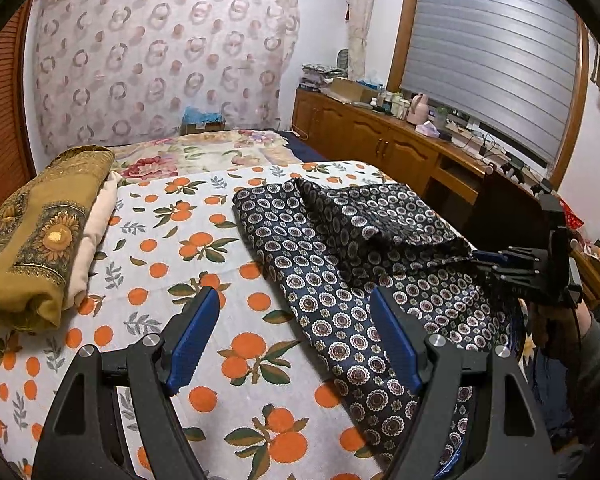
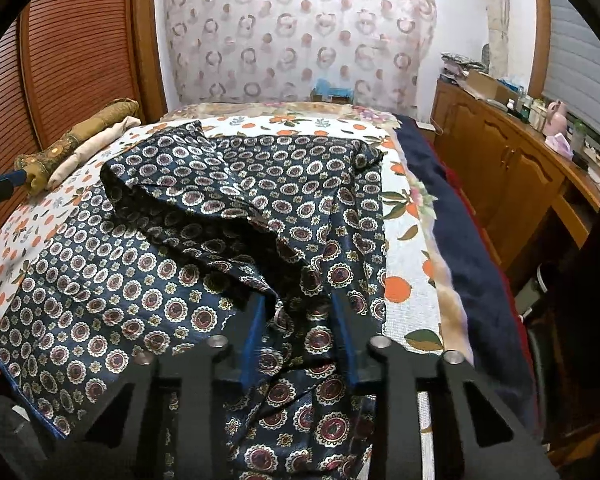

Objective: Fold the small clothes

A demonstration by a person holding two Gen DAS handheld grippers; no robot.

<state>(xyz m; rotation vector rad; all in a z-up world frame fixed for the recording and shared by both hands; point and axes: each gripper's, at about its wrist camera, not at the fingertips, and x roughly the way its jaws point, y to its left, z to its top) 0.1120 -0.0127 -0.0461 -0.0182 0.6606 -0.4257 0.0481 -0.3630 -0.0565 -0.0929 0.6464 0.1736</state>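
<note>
A navy garment with a round medallion pattern lies crumpled on the orange-print sheet, its upper layer folded over in loose ridges. My left gripper is open just above the bed. Its left finger is over bare sheet and its right finger over the garment's left edge, with nothing pinched. My right gripper is at the garment's near right part, and a bunched fold fills the narrow gap between its blue pads. The left wrist view shows it pinching the cloth's right edge, held by a gloved hand.
A folded ochre sunflower cloth on a cream one sits at the bed's left side. A wooden cabinet with clutter runs along the right. A dark blanket edges the bed on the right. A louvered wooden door is at left.
</note>
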